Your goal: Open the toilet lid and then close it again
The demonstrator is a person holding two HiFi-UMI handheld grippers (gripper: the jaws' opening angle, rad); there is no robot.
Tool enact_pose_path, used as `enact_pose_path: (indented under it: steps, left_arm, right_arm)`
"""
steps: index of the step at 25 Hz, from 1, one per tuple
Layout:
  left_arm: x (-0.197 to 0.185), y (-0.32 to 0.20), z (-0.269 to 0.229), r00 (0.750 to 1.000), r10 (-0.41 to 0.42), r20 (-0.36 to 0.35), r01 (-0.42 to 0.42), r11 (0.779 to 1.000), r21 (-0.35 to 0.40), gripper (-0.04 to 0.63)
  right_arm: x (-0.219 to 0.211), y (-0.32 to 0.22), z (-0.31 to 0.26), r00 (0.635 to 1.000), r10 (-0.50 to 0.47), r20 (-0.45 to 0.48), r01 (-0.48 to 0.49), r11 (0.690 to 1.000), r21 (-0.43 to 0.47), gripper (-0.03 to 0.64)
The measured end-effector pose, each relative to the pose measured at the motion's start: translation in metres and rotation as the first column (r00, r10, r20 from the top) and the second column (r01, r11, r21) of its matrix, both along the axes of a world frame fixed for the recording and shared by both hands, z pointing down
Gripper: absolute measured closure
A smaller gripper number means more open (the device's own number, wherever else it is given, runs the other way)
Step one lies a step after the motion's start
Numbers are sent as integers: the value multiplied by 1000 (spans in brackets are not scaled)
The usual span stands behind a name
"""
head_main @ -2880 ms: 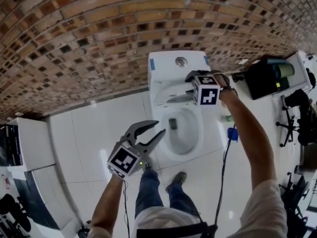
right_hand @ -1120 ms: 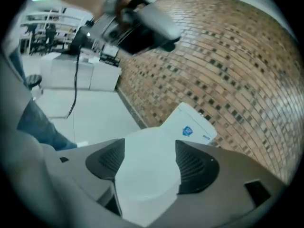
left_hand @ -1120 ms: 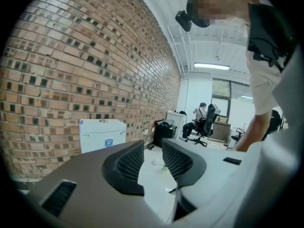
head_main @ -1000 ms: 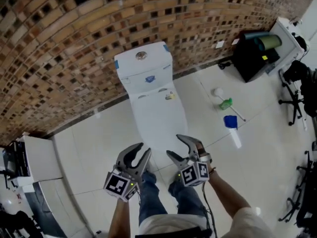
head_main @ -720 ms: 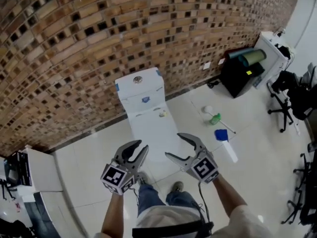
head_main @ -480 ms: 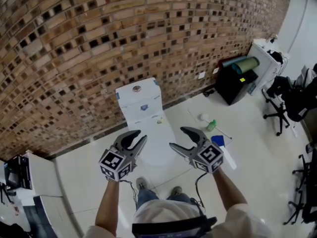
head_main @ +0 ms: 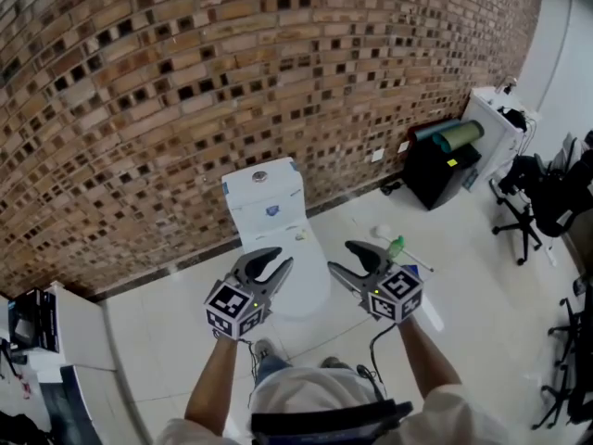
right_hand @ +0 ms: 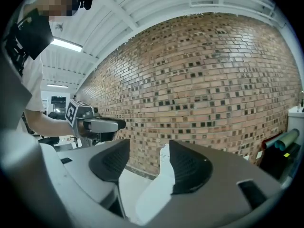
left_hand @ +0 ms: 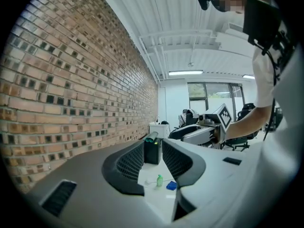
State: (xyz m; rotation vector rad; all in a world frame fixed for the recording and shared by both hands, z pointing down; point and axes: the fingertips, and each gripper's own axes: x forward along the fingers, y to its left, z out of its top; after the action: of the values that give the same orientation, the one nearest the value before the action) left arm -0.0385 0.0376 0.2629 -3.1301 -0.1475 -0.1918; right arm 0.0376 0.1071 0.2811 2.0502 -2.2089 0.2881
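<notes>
The white toilet (head_main: 278,239) stands against the brick wall with its lid (head_main: 295,276) down flat over the bowl. Both grippers hang in the air in front of me, above the toilet's front and touching nothing. My left gripper (head_main: 271,260) is open with nothing between its jaws (left_hand: 153,148). My right gripper (head_main: 345,257) is also empty and its jaws are closing (right_hand: 148,151); the toilet (right_hand: 156,189) shows far off through the gap. Each gripper view shows the other gripper, the right gripper (left_hand: 204,133) and the left gripper (right_hand: 99,125), level beside it.
A brick wall (head_main: 185,82) runs behind the toilet. A green bottle (head_main: 397,247) and a white brush (head_main: 382,233) lie on the floor to the right. Further right stand a black cabinet (head_main: 440,167), a white cabinet (head_main: 496,109) and office chairs (head_main: 542,202).
The lid, held up by my right gripper earlier, now lies shut. Both grippers have risen away from the toilet and rolled, and the right jaws have narrowed.
</notes>
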Motion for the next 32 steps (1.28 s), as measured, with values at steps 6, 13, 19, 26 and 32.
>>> enact_pose_path:
  steps: [6, 13, 19, 26, 32]
  left_arm:
    - [2, 12, 7, 1000, -9, 12, 9, 1000, -17, 480]
    - [1, 12, 2, 998, -50, -33, 49, 998, -40, 479]
    - [-3, 19, -2, 996, -78, -40, 77, 997, -15, 479]
    - [-12, 25, -5, 992, -123, -37, 123, 992, -2, 479]
    - [-18, 31, -7, 985, -170, -38, 170, 985, -2, 479]
  right_arm:
    - [-3, 3, 3, 1000, -13, -26, 13, 1000, -18, 341]
    - [-7, -2, 4, 999, -31, -25, 31, 999, -9, 341]
    - [-11, -1, 6, 998, -57, -16, 57, 998, -8, 341]
    - [3, 6, -7, 995, 5, 100, -13, 997, 78, 543]
    - [17, 12, -13, 982, 7, 187, -28, 994, 107, 543]
